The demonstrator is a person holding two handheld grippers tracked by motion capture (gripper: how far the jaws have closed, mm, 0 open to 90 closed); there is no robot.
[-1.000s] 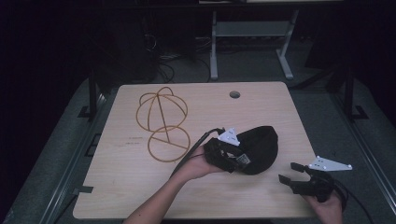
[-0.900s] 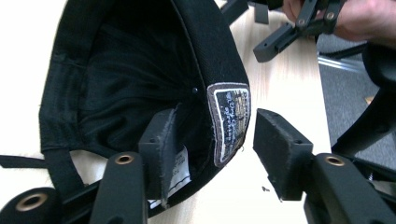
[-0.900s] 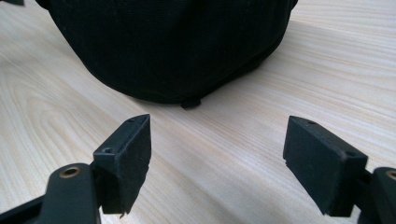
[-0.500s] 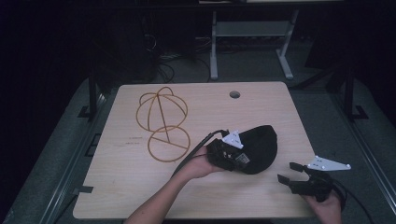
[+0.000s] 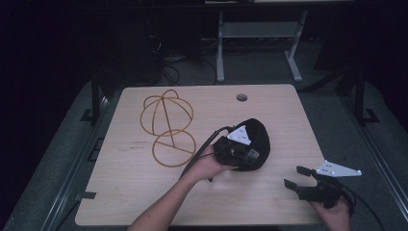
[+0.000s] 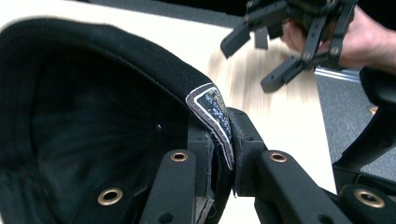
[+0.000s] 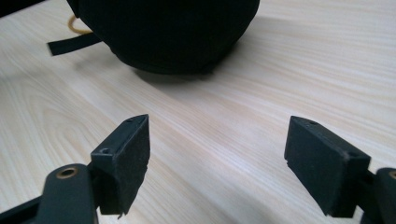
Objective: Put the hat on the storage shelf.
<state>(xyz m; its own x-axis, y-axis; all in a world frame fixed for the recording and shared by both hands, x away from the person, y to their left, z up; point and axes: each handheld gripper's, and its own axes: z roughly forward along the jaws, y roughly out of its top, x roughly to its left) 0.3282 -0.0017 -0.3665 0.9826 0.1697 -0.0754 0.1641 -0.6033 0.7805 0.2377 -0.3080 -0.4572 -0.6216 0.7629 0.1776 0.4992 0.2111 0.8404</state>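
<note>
Black fabric of the cap [image 5: 250,142] is pinched at its rim, by a small sewn label [image 6: 212,109], between the pressed-together jaws of the left gripper [image 6: 219,154], right of the table's [image 5: 144,197] centre. Grasping looks done; whatever follows, perhaps fitting it over the wire frame [image 5: 166,127], remains. Low near the table's right front corner, the right gripper [image 7: 217,158] points at the cap with jaws spread wide and empty.

The black cap [image 6: 93,116] is cut off at the left gripper view's left and bottom edges.
</note>
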